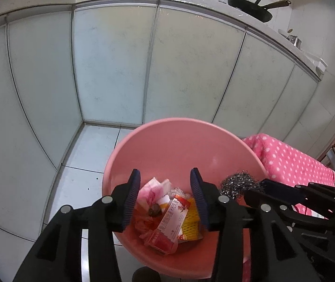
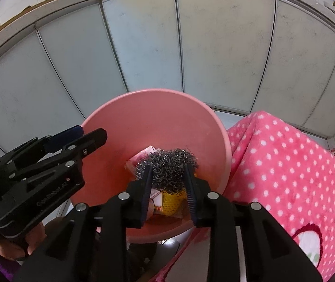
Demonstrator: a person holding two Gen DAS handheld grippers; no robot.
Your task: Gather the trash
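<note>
A pink bin stands on the floor and holds trash: a red and white carton, a yellow foam net and a pink wrapper. My left gripper hangs open over the bin with nothing between its fingers. To its right, my right gripper is shut on a steel wool scourer, held above the bin's right half. The scourer hides part of the trash in the right wrist view.
A pink polka-dot cloth covers a surface right beside the bin. Pale cabinet doors close off the back, under a counter with dark pans. White floor tiles lie left of the bin. A hand grips the left tool.
</note>
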